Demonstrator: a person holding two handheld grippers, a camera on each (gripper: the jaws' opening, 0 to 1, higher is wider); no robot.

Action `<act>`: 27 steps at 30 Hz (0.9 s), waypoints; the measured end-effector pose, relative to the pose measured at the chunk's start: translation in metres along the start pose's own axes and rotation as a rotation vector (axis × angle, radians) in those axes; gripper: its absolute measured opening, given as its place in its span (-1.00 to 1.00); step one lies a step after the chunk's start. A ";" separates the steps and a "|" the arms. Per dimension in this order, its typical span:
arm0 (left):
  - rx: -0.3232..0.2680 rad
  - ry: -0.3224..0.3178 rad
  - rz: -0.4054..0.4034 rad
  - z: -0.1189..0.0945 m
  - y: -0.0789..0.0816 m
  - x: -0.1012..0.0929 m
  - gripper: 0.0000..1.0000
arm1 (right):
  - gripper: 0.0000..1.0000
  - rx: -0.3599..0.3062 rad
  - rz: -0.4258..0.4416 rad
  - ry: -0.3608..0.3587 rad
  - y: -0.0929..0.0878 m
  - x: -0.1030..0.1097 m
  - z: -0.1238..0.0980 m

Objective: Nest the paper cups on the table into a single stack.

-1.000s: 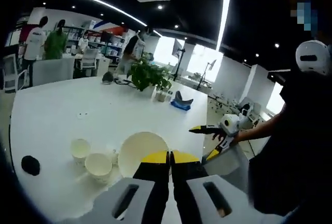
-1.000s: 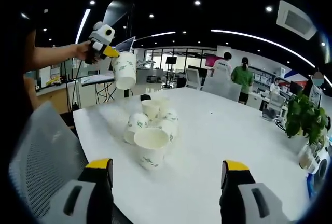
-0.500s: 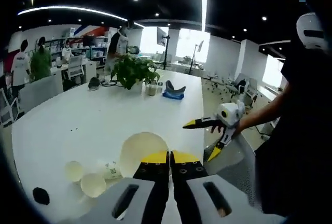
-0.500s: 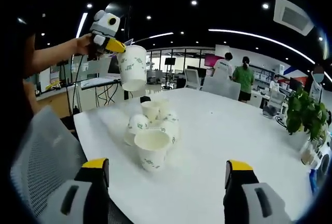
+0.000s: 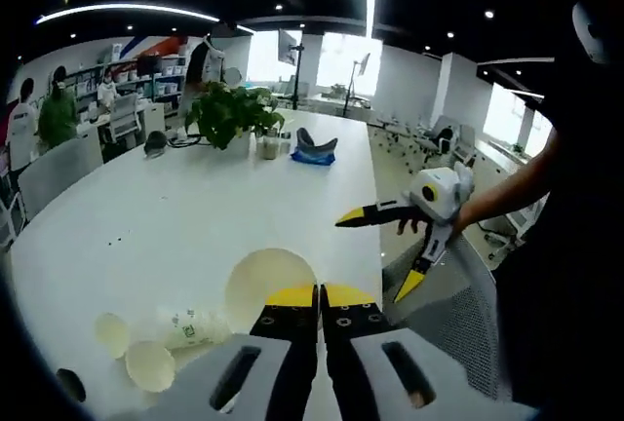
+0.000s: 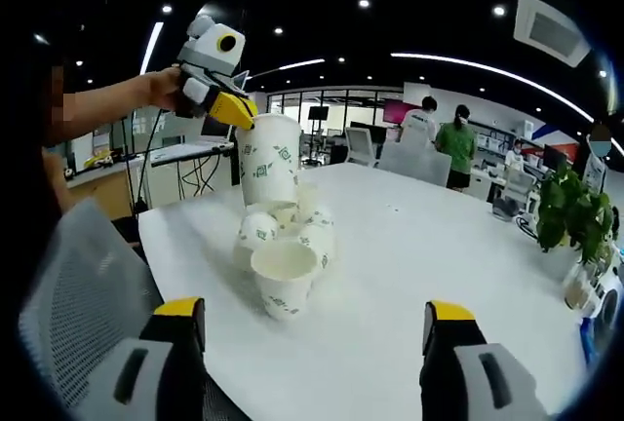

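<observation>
A paper cup (image 6: 269,160) is pinched at its rim by the left claw (image 6: 234,109) and held upright just above the cluster of cups (image 6: 285,241) on the white desk (image 6: 409,246). In the left gripper view, its own jaws are seen pressed together over the cup's open mouth, with most of the cup hidden behind them. The right claw (image 6: 310,328) is held wide apart with nothing between its jaws. Several cups in the cluster lie tipped; their exact number is hard to make out.
</observation>
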State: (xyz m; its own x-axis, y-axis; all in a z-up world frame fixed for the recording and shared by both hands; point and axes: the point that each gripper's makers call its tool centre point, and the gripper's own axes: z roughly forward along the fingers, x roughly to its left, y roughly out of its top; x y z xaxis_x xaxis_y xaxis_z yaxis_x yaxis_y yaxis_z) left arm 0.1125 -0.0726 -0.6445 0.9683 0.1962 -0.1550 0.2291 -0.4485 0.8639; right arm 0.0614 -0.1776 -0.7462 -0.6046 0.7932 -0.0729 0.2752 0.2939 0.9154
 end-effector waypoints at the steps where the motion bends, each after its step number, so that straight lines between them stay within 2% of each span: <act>1: 0.003 -0.004 0.001 0.002 -0.001 -0.001 -1.00 | 0.88 0.001 -0.001 0.000 0.000 0.000 0.000; 7: 0.053 -0.013 0.029 0.018 -0.013 -0.002 -1.00 | 0.87 0.002 0.000 -0.003 0.000 0.000 0.000; 8: 0.060 -0.012 0.037 0.022 -0.012 -0.010 -1.00 | 0.87 0.003 -0.001 -0.004 -0.001 0.000 0.000; 11: 0.078 -0.013 0.042 0.032 -0.018 -0.015 -1.00 | 0.87 0.004 0.000 -0.006 0.000 0.000 0.000; 16: 0.099 -0.005 0.052 0.044 -0.028 -0.013 -1.00 | 0.86 0.007 0.001 -0.010 -0.001 -0.001 0.000; 19: 0.127 0.010 0.079 0.047 -0.034 -0.010 -1.00 | 0.86 0.010 -0.001 -0.009 -0.001 0.000 0.000; 27: 0.158 0.010 0.094 0.053 -0.045 -0.005 -1.00 | 0.85 0.014 0.002 -0.010 -0.003 -0.002 0.000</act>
State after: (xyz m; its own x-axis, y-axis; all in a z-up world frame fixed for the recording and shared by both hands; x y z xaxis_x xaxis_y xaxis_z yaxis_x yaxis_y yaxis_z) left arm 0.1029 -0.0999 -0.7079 0.9852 0.1554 -0.0718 0.1515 -0.5961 0.7885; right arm 0.0616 -0.1798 -0.7488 -0.5963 0.7993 -0.0748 0.2870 0.2993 0.9100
